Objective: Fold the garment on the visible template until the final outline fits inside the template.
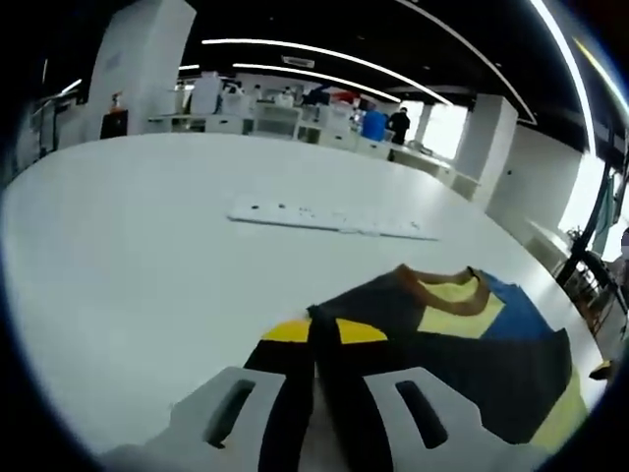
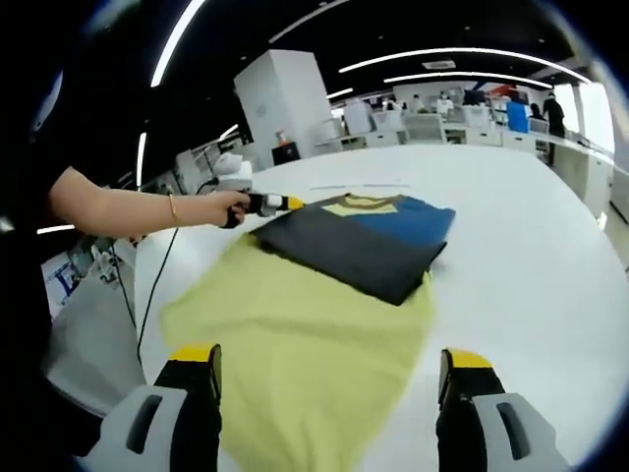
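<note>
Nearest, right gripper [image 2: 329,398] with fingers spread wide apart over the yellow part of the garment [image 2: 324,295], gripping nothing. Farther on, garment lying on the white table [image 2: 531,256], dark and blue half folded over the yellow, and the left gripper [image 2: 260,204] held in a hand [image 2: 228,208] at its far edge. Seen from the left gripper [image 1: 314,393], fingers pinched on a dark and yellow fold of cloth, collar [image 1: 442,285] beyond, then a flat white strip [image 1: 329,218] on the table.
</note>
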{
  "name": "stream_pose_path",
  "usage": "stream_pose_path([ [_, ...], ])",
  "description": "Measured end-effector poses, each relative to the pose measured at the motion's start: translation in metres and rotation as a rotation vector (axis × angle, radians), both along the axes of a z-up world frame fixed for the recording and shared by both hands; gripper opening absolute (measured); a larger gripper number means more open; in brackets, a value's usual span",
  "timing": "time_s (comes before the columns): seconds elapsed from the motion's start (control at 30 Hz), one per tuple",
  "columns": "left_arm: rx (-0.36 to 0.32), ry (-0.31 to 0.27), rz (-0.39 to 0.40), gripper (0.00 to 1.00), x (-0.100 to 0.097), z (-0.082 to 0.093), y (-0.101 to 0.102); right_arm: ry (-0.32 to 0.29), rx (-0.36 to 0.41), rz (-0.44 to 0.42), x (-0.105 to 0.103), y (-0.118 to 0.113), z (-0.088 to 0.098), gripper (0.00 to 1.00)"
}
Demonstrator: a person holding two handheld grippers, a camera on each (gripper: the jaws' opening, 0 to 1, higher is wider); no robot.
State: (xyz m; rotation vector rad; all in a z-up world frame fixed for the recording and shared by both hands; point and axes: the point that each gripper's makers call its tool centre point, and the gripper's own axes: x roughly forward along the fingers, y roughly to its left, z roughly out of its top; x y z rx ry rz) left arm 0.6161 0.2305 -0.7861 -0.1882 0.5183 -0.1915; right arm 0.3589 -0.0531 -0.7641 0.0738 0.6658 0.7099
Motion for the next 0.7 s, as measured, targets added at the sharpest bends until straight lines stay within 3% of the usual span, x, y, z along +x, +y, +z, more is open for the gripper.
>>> stream_pose_path([
  [0.4, 0.046, -0.043, 0.017, 0.0, 0.009, 0.012, 0.009, 0.004, 0.007, -0.002, 0.001, 0.002, -0.002, 0.89],
  [0.7, 0.014, -0.053, -0.049, 0.21, -0.004, 0.024, 0.005, -0.02, 0.015, 0.014, 0.006, 0.008, 0.006, 0.92],
])
